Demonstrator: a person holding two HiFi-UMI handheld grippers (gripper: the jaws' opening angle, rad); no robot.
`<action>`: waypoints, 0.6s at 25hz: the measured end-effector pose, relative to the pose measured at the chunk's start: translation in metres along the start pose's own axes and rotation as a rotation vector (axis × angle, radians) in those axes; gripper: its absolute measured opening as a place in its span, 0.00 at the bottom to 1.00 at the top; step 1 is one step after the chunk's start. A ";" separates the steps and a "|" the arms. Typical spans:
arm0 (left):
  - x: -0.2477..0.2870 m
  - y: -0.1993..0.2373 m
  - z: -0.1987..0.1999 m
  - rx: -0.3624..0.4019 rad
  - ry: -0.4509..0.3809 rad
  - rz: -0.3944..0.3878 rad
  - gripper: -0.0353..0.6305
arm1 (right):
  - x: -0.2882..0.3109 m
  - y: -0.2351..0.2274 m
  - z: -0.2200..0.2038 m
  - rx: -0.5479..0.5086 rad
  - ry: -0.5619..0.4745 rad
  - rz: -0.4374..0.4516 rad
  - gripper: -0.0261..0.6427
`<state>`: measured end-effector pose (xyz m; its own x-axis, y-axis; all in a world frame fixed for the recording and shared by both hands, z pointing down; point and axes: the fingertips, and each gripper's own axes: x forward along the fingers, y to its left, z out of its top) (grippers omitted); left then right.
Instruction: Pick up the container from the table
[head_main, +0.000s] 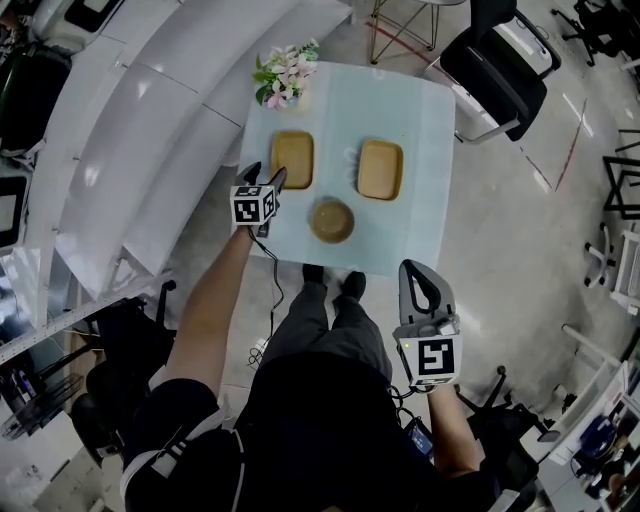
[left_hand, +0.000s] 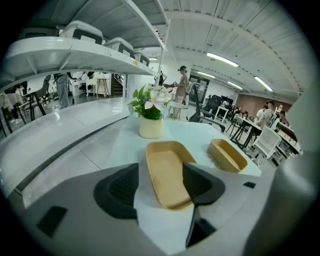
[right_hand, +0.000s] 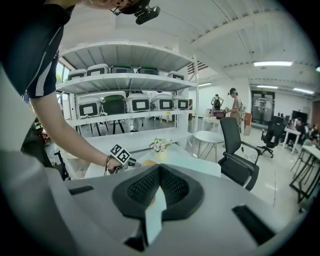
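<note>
Closest to the body, the right gripper (head_main: 425, 285) is held back off the table's near edge with its jaws closed together on nothing. It looks parked out of the way, since one gripper should be enough for this lift. Just past the edge a round bowl (head_main: 332, 220) sits on the table (head_main: 425, 120), untouched.

Beside the bowl, the left gripper (left_hand: 160, 186) tilts down over the table with its jaws apart. The near end of the container (left_hand: 167, 170) lies between them. The pads do not seem to be pressing on it yet, though one jaw overlaps its rim. This straddle looks aimed at pinching the short end. The container itself rests flat on the table's left half.

A second tan container (head_main: 380, 168) lies apart to its right, and a pot of flowers (head_main: 285, 75) stands at the far edge — clear of the reach.
</note>
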<state>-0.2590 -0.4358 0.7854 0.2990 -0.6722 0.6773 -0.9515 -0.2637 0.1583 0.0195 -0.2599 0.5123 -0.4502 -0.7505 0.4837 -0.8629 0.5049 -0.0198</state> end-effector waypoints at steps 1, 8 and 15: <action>0.003 0.001 -0.002 -0.006 0.007 0.000 0.47 | 0.001 -0.001 -0.001 0.003 0.004 -0.002 0.04; 0.019 0.011 -0.014 -0.017 0.073 0.010 0.40 | 0.006 -0.001 -0.007 0.006 0.020 -0.006 0.04; 0.031 0.015 -0.023 -0.025 0.128 0.013 0.32 | 0.010 -0.001 -0.011 0.007 0.036 -0.007 0.04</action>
<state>-0.2652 -0.4447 0.8257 0.2761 -0.5815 0.7653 -0.9574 -0.2367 0.1656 0.0185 -0.2633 0.5271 -0.4358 -0.7378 0.5155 -0.8675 0.4969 -0.0224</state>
